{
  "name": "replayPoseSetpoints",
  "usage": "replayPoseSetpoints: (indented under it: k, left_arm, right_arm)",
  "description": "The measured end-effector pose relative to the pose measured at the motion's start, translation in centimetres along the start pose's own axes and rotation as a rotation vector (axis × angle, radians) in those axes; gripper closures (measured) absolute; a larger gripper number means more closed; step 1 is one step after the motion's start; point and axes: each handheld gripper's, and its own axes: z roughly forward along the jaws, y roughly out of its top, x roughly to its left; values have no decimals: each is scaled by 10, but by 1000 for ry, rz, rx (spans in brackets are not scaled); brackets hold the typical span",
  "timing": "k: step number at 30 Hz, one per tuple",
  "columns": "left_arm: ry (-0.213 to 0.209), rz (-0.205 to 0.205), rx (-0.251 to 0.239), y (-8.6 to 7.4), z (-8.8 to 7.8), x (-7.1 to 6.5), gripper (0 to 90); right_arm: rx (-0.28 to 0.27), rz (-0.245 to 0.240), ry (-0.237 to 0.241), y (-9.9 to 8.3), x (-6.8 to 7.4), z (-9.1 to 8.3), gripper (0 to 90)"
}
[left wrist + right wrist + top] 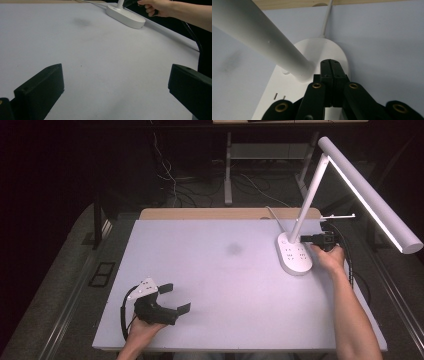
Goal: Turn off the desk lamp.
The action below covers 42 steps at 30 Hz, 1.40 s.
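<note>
- From the high view I see the whole lamp point(320, 210): its base point(294, 255) sits near the table's point(210, 285) right edge, toward the far side, with the stem leaning up and the long head reaching out past the right edge.
- My right gripper point(305, 239) comes in from the right edge, tips over the base just beside the foot of the stem.
- The right gripper view gives what the high view cannot: the jaws of the right gripper point(331, 65) are pressed flat together with nothing between them, their tips just over the base point(287, 92) right next to the stem point(259, 35). Whether they touch the base, I cannot tell. The cord point(326, 18) runs off toward the far edge.
- My left gripper point(172, 298) rests near the table's near left corner, jaws spread wide and holding nothing.
- The left gripper view shows bare table between the jaws of the left gripper point(116, 85), and far off the base point(125, 16) with my right hand point(156, 7) beside it.
</note>
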Motion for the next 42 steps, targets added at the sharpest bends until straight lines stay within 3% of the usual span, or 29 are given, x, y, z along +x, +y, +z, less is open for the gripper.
replayPoseSetpoints:
  k: [5,12,16,24,42]
  left_arm:
    - [4,-3,4,0,1,0,0]
    - [5,-1,6,-1,1,0,0]
    - [7,0,9,-1,2,1,0]
    - [3,2,16,-1,2,-1,0]
    - [0,7,12,-1,2,-2,0]
  right_arm:
    - [-15,39,18,-1,-3,1,900]
    - [-32,49,51,-2,-7,2,900]
    - [-29,25,57,-1,-2,5,900]
    - [-8,17,6,0,5,6,900]
    - [0,-3,-18,3,7,6,900]
